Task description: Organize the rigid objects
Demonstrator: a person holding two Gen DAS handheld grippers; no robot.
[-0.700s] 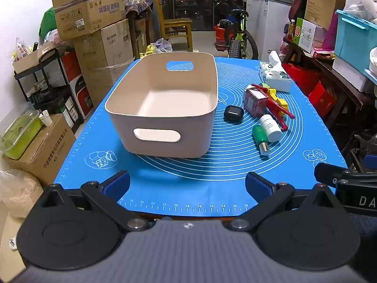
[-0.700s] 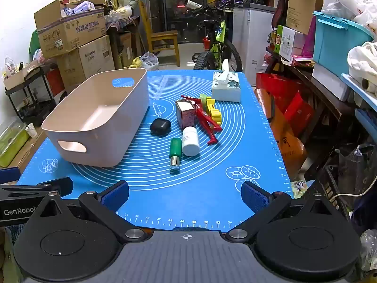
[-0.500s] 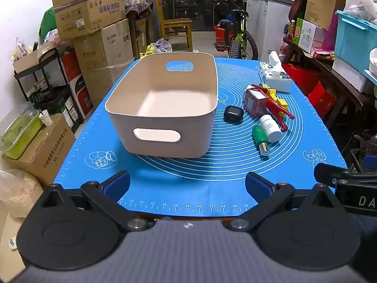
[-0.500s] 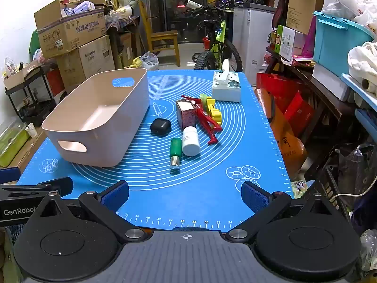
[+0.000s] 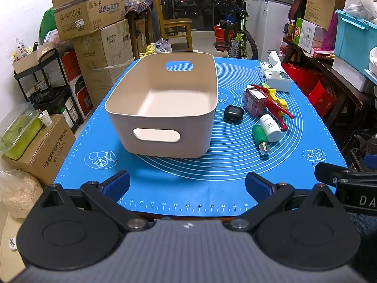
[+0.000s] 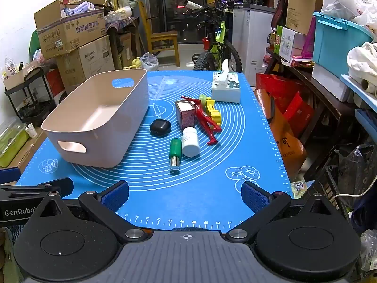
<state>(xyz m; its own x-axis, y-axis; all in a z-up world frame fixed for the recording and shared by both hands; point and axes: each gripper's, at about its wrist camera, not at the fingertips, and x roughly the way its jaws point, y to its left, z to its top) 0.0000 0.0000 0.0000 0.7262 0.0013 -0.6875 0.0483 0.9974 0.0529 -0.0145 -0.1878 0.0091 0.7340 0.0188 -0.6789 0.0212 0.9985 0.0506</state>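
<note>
Both grippers, left gripper (image 5: 187, 182) and right gripper (image 6: 185, 194), gape wide, empty; best grab green bottle (image 6: 175, 152) lengthwise, right of beige bin (image 6: 70, 127).

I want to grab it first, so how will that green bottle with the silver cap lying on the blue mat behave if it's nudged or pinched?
The green cylindrical bottle with the silver cap lies on its side, so it will probably roll if nudged. It touches the white round bottle, which may shift too. Its smooth surface could be slippery.

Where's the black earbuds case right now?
In the right wrist view, the black earbuds case sits on the blue mat, between the bin and patterned box.
</note>
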